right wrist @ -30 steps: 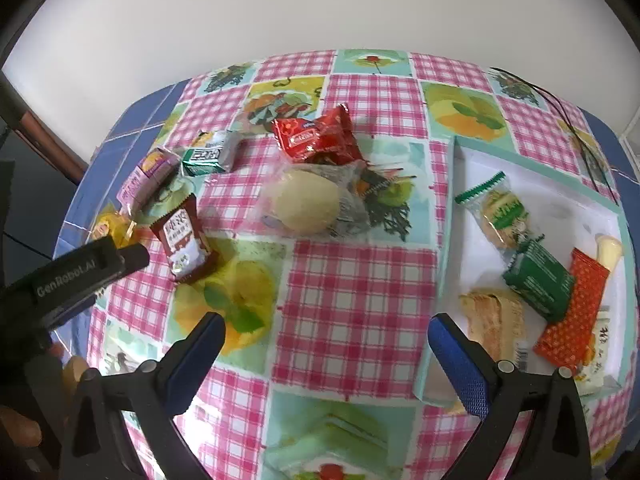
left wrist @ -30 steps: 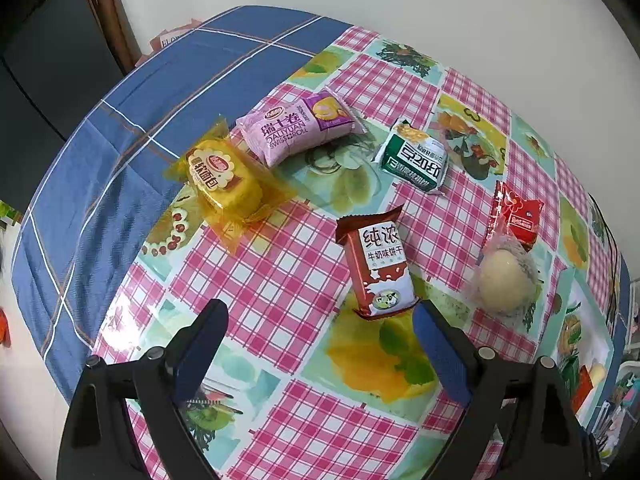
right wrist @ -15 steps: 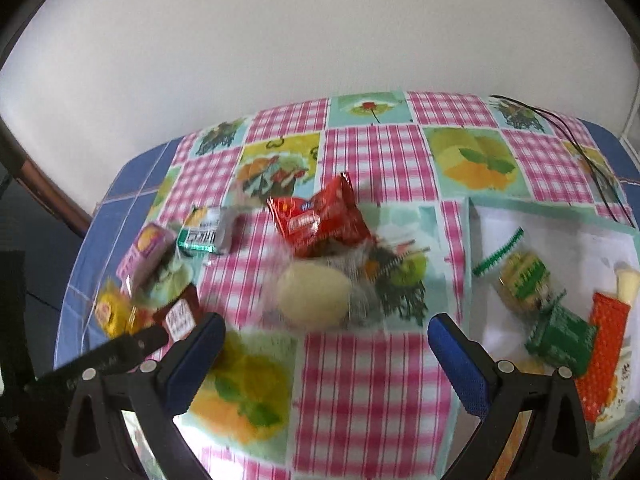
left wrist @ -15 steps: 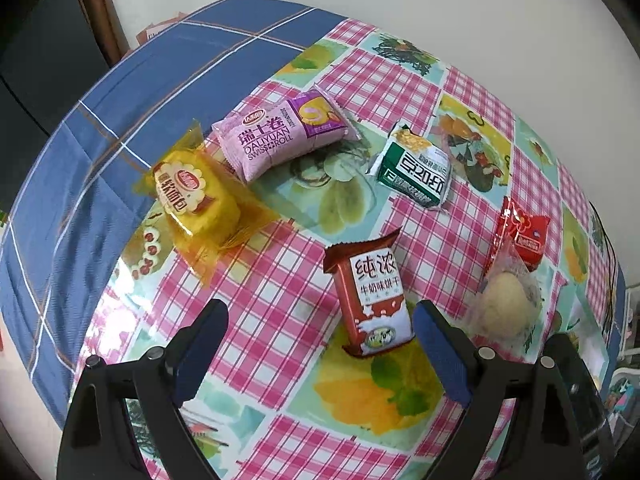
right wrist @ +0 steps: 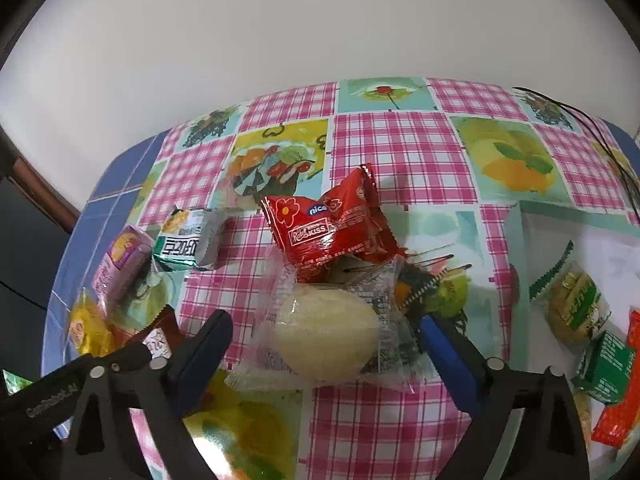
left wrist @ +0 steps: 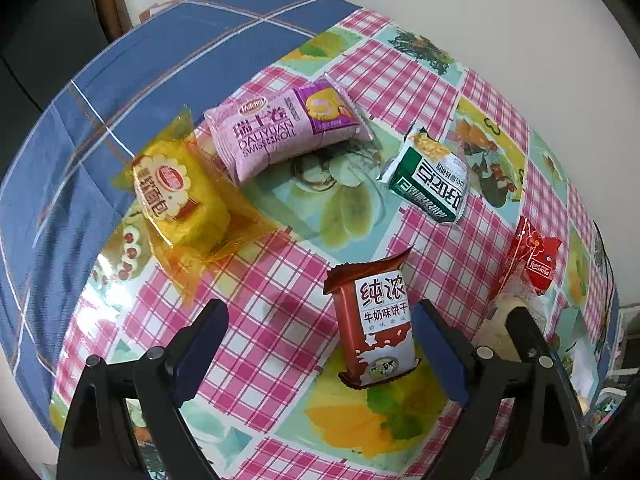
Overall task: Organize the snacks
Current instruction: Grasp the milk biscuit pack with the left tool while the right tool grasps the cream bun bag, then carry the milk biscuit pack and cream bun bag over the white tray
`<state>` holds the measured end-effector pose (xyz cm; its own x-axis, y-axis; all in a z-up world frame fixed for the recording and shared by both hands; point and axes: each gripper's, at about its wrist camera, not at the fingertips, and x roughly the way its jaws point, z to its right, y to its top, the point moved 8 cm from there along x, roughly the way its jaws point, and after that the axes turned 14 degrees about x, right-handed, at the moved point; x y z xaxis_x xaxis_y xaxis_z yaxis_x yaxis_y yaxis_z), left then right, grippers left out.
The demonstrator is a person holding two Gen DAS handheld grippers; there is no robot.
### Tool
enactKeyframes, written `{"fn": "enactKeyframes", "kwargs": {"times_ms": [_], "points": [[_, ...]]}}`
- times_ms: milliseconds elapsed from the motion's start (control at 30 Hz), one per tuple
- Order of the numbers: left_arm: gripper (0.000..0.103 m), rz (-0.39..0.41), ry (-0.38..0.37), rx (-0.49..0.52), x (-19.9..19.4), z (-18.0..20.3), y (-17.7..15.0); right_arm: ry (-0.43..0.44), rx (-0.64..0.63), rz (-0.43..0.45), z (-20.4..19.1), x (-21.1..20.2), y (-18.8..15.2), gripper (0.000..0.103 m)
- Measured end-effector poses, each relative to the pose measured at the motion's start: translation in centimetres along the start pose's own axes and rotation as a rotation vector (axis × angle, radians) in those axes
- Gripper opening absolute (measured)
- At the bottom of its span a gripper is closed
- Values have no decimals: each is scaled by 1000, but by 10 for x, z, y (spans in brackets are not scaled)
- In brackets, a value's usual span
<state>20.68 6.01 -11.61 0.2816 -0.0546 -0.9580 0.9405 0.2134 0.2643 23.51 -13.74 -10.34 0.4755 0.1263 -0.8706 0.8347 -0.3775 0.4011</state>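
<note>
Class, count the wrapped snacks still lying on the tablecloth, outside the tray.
6: yellow bread pack, pink Swiss roll, green-white pack, brown milk biscuit pack, red pack, pale bun. Others may be hidden.

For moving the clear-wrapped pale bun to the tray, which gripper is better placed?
Right. The right gripper is closing with the clear-wrapped bun between its fingers, though they do not press it yet, and the white tray lies on its side. The left gripper is open around the brown biscuit pack.
</note>
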Motion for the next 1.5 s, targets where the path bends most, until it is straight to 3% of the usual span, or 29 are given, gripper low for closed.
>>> {"fn": "enactKeyframes", "kwargs": {"times_ms": [167,300,700,933,1233,1500], "points": [[92,5,-32,-7,3,3,3,-8,-17,-3,-4,8,-3,76],[90,0,-42,6,7,11,5,-3,-14,2,-3,6,-4,69],[42,-41,-59,46,26,40,-2,-15,-20,-26,1,0,-7,62],[40,-30,-43,60,17,51,-2,3,-2,-33,4,-14,-3,61],[40,11,-46,109,-26,70,-1,-8,7,-34,9,-42,6,61],[40,62,-67,175,-54,101,-5,-25,36,1,37,-69,26,61]]}}
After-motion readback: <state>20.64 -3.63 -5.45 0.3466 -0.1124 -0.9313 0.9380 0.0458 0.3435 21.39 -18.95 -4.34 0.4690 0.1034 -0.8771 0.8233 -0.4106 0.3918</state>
